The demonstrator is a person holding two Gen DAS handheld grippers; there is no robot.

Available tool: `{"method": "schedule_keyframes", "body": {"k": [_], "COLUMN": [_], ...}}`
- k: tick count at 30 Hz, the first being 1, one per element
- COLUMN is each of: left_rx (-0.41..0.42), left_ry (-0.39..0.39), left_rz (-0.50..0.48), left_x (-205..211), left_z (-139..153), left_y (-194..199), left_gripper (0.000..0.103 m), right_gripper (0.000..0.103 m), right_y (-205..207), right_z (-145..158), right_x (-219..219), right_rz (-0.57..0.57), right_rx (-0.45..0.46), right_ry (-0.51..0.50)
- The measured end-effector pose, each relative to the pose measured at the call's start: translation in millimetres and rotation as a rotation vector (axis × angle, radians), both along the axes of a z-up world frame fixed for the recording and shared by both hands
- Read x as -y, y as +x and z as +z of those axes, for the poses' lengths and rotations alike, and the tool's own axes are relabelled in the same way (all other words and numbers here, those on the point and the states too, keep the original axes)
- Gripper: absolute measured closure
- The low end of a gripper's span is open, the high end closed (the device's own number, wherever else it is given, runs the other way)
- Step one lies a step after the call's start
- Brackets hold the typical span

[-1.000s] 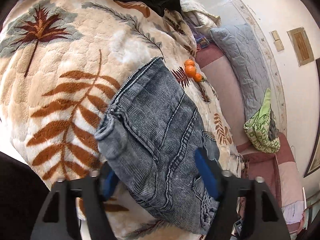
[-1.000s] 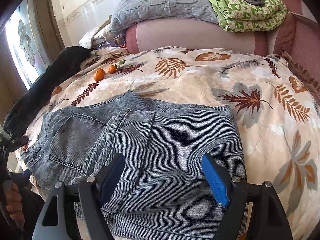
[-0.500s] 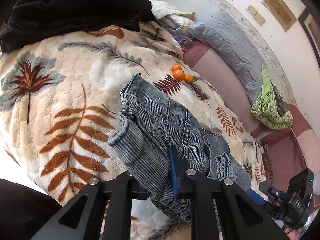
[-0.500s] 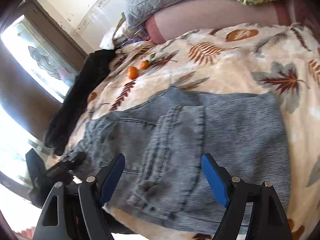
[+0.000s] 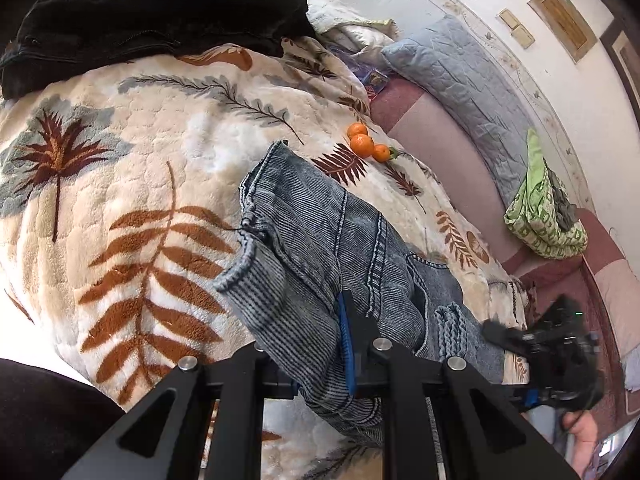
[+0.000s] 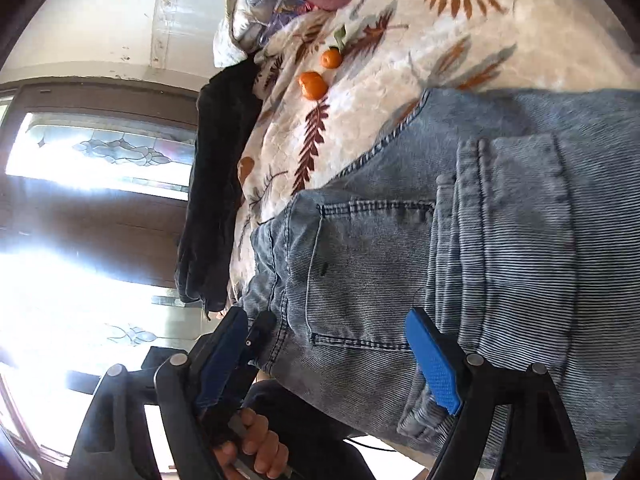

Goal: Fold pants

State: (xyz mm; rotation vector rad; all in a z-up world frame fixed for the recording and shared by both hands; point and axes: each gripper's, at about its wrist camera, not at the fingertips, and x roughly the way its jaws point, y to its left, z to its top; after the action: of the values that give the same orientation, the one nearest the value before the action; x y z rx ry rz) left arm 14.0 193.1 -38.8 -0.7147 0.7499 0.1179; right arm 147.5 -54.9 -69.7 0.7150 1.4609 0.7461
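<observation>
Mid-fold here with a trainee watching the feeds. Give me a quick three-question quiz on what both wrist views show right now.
1. True or false: the left tool is shut on the jeans.
2. Is the right tool A) shut on denim, B) open at the jeans' edge, or C) holding an orange?
3. What small fruits lie on the leaf-print blanket beyond the jeans?

Key:
1. True; denim is pinched between its blue pads.
2. B.
3. The oranges.
</observation>
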Motion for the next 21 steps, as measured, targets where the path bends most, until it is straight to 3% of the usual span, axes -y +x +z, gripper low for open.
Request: {"method": "schedule_keyframes", "body": {"k": [1, 3, 5, 10, 13, 17, 19, 21], "left_rx": [0.0, 0.013, 0.026, 0.107, 0.174, 0.287, 0.327, 0.307], "left_ry": [0.011, 0.048, 0.072, 0.222, 0.338, 0.505, 0.567, 0.599], "left_rz": [-0.004, -0.014, -0.022, -0.093, -0.179, -0.355, -0.451, -0.546], "left_x": [1.7, 5.6, 11.8, 55.3, 99.6, 188.9, 236.1, 278.7], "left_z": [2.7, 12.3, 22.3, 66.0, 97.1, 130.7, 132.9, 117.0], "left_y": [0.4, 1.0, 3.5, 12.8, 19.4, 22.5, 21.3, 23.5], "left_gripper": [0.087, 0.087, 0.087, 0.087, 0.087, 0.088, 0.089, 0.089], "right_gripper": [0.017, 0.017, 0.017, 0.017, 0.017, 0.017, 0.017, 0.017], "right_y": [3.8, 3.2, 0.0, -17.4, -29.8, -44.5, -50.6, -55.1], "right_z": [-14.8, 0.1, 21.4, 38.9, 33.3, 31.5, 33.2, 35.5], "right_x": [-2.6, 1.3, 15.6, 104.2, 164.4, 231.3, 261.1, 287.5], "right_rz": [-0.016, -0.033, -0.052, -0.238, -0.37, -0.511, -0.582, -0.651], "right_rx": [-0.04, -0.051, 0.009, 0.112, 0.134, 0.177, 0.204, 0.228], "right_ry": [0.001, 0.031, 0.083, 0.053, 0.047, 0.055, 0.057, 0.057]}}
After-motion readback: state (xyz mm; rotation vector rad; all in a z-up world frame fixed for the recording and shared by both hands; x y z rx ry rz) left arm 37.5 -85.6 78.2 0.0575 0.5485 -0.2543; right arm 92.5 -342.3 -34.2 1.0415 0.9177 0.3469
